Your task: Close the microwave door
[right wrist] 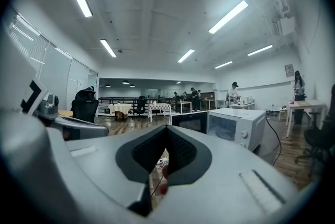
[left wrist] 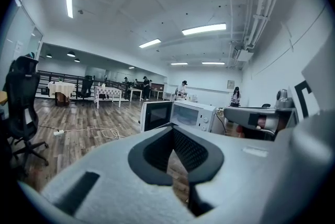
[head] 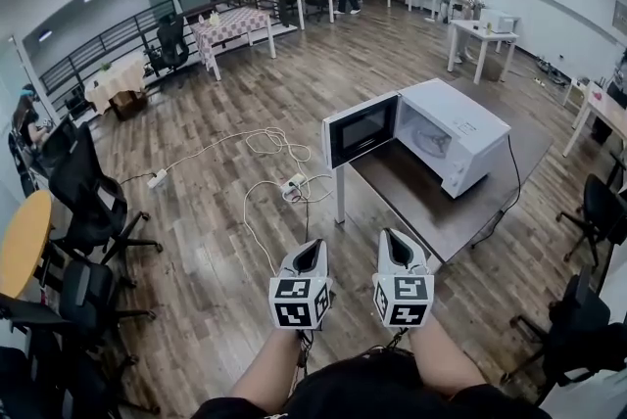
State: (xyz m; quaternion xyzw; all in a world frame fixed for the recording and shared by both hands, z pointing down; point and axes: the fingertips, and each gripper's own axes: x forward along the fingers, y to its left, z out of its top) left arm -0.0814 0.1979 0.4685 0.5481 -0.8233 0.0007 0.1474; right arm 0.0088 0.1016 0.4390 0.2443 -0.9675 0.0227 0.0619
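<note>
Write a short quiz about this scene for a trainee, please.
1. True or false: the microwave door stands open.
2. The microwave sits on: A) the dark table; B) a wall shelf; C) a cart.
3. Does the left gripper or the right gripper touch the microwave?
Key: 1 true; 2 A; 3 no, both are shut, empty and short of it.
</note>
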